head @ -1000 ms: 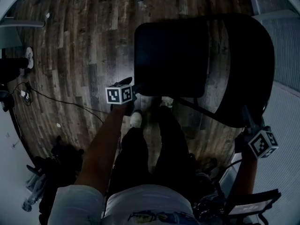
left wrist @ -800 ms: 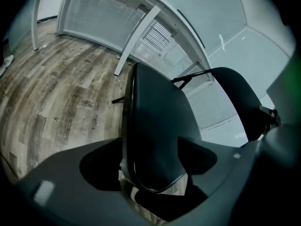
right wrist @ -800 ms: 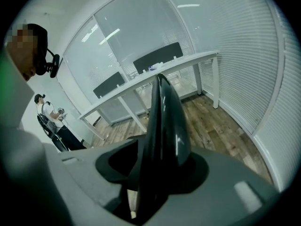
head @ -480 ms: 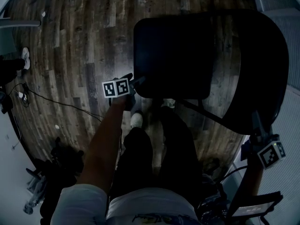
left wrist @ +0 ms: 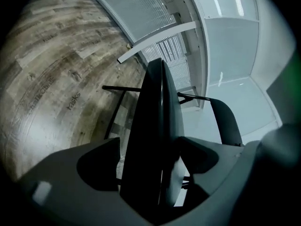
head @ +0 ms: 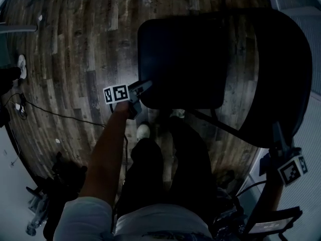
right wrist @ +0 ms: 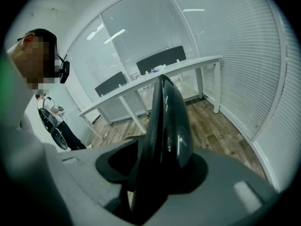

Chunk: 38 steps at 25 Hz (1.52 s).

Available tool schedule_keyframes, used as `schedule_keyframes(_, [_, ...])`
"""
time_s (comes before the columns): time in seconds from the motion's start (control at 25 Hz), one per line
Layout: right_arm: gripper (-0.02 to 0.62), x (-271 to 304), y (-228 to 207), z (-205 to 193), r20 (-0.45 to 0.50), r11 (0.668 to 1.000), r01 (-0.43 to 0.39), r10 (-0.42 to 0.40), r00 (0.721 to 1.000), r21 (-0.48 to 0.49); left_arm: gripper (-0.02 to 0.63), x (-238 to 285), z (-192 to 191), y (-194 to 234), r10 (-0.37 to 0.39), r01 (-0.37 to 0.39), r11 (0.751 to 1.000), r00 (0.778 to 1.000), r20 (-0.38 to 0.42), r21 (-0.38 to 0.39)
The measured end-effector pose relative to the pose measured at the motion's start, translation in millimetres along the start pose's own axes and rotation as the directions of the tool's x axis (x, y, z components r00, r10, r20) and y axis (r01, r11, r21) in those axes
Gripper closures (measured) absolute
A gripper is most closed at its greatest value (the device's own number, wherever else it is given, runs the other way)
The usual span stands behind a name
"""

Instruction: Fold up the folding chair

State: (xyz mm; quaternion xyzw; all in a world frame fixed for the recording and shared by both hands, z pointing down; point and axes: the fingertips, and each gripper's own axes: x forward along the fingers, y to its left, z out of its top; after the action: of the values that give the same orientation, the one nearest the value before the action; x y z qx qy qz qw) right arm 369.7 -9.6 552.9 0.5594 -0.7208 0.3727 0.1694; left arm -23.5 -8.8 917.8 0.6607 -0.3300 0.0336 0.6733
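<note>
- A black folding chair with a moulded plastic shell and thin metal legs (head: 210, 59) stands unfolded on the dark wood-plank floor (head: 75, 44). It is just ahead of my feet, near the floor's right edge by the white blinds.
- Its flat seat (head: 180, 59) lies level, and the curved backrest (head: 281, 74) rises to its right.
- My left claw (head: 143, 87) is at the seat's near left corner. Its jaws have just been opening and now stand wide, with the seat's rim between them and a sliver of light at one side, so nothing is gripped.
- My right claw (head: 275, 134) is on the backrest's near edge. The glossy black panel fills the space between the jaws, which appear closed on it.
- I judge the shell stiff and fairly light, but smooth, so a claw could slide along it.
- The seat's front rim looks like the best hold for tipping it up toward the backrest while my right claw steadies the frame.
- The hinge and legs may swing suddenly, so a slow lift seems wise.
</note>
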Motion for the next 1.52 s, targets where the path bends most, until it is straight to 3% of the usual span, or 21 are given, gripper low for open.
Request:
schedule_keyframes(0.24, [0.416, 2, 8, 6, 0.024, 0.999, -0.026, 0.027, 0.999, -0.019, 0.198, 15, 1, -11, -0.132, 0.131, 0.991, 0.991, -0.039, -0.025])
schedule_keyframes(0.48, [0.416, -1, -3, 4, 0.023, 1.000, 0.008, -0.007, 1.000, -0.009, 0.261, 21, -5, -19, -0.212, 0.212, 0.977, 0.972, -0.104, -0.010])
schedule_keyframes(0.64, [0.416, -2, -3, 5, 0.019, 1.000, -0.002, 0.001, 1.000, 0.019, 0.282, 19, -5, -20, -0.215, 0.217, 0.976, 0.971, -0.104, 0.009])
schedule_keyframes(0.88, [0.508, -1, -3, 6, 0.022, 1.000, -0.010, 0.010, 1.000, 0.018, 0.302, 18, -5, -25, -0.216, 0.218, 0.976, 0.969, -0.120, 0.005])
schedule_keyframes(1.0, [0.518, 1, 3, 10, 0.031, 1.000, -0.030, 0.030, 0.999, -0.006, 0.316, 19, -6, -31, -0.216, 0.219, 0.976, 0.968, -0.124, 0.003])
schedule_keyframes(1.2, [0.519, 0, 8, 13, 0.017, 0.999, 0.014, -0.014, 1.000, -0.043, 0.339, 18, -9, -46, -0.196, 0.199, 0.980, 0.972, -0.131, 0.008])
schedule_keyframes(1.52, [0.520, -30, 25, 31, 0.016, 0.995, 0.032, -0.031, 0.999, -0.092, 0.371, 8, -23, -102, -0.168, 0.172, 0.985, 0.976, -0.139, 0.022])
